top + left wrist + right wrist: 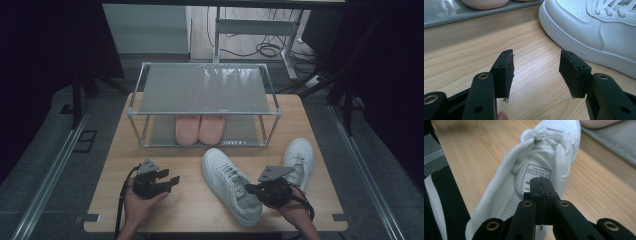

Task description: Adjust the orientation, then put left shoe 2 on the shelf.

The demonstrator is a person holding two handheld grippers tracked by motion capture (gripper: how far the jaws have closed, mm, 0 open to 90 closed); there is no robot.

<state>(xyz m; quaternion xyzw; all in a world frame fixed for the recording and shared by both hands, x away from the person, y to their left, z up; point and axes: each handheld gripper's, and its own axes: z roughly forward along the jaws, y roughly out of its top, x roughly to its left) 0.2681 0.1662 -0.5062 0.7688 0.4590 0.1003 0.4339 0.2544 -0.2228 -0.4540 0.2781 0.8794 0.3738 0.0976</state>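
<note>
Two white sneakers lie on the wooden table [150, 200]. One sneaker [230, 185] lies at the centre front, heel toward the person; the other sneaker [298, 157] is at the right. My right gripper [248, 188] is at the heel of the centre sneaker. In the right gripper view this gripper [540, 187] is shut, pads together, in front of the sneaker's [499, 195] opening and tongue label; I see nothing pinched between the pads. My left gripper [172, 181] rests at the front left, open. Its jaws [536, 72] stand wide over bare wood, short of the sneaker's toe [599, 30].
A metal-framed two-level shoe rack [205, 87] stands at the back of the table. A pair of pink slippers [199, 128] sits on its lower shelf [444, 15]. Dark floor and rails surround the table; cables lie behind.
</note>
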